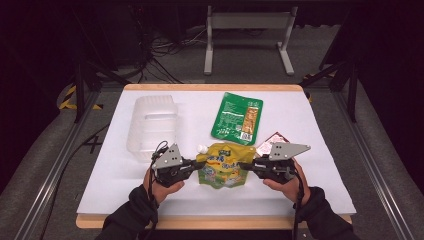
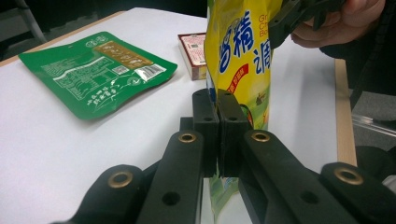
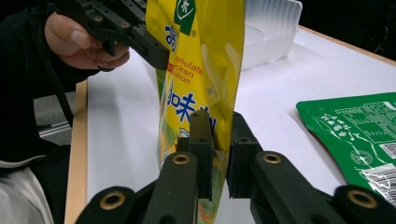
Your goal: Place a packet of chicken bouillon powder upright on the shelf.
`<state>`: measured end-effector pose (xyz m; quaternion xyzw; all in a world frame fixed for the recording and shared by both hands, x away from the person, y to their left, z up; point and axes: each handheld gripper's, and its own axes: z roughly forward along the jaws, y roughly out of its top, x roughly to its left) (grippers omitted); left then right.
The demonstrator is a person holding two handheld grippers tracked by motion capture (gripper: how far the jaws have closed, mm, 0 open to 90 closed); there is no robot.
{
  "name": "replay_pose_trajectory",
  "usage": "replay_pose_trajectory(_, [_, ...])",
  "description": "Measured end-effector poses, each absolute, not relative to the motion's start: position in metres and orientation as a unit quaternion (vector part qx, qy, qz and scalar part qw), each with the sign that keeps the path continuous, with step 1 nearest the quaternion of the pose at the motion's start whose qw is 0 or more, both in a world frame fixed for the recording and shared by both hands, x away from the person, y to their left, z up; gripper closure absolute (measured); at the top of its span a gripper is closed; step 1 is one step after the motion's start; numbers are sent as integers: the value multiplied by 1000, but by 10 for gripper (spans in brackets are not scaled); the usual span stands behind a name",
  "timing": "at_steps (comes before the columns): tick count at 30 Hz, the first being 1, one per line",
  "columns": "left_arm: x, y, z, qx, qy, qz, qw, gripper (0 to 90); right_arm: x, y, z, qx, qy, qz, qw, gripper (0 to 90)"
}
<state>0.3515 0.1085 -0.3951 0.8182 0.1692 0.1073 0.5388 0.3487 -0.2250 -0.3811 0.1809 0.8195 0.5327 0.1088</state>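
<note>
Red packet (image 1: 271, 141): partly hidden behind my right tongs (image 1: 245, 165). Yellow pouch (image 2: 238, 51): top cut off by the frame edge. Green packet (image 1: 237, 118): print too small to read.

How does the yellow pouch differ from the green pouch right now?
The yellow pouch is pinched at its sides by the left gripper and right gripper; the green pouch lies flat and untouched, farther back. The yellow one has a white spout; the green doesn't. Both are printed packets.
</note>
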Motion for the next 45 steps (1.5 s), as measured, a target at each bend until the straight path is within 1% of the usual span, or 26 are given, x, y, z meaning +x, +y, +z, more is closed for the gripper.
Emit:
replay_pose_trajectory(11, [354,107,-394,816,167,110,542,883,348,-227,-379,178,815,538,121,858])
replay_pose_trajectory(14, [356,107,-392,814,169,113,545,879,348,-227,-378,174,814,542,116,867])
replay_pose_trajectory(18, [357,104,-390,815,165,117,543,883,347,-228,-377,176,811,544,123,868])
replay_pose_trajectory(28, [359,105,-389,815,170,116,542,884,350,-227,-377,179,810,544,123,869])
replay_pose_trajectory(45, [357,113,-386,816,175,130,536,885,353,-219,-375,175,812,543,125,869])
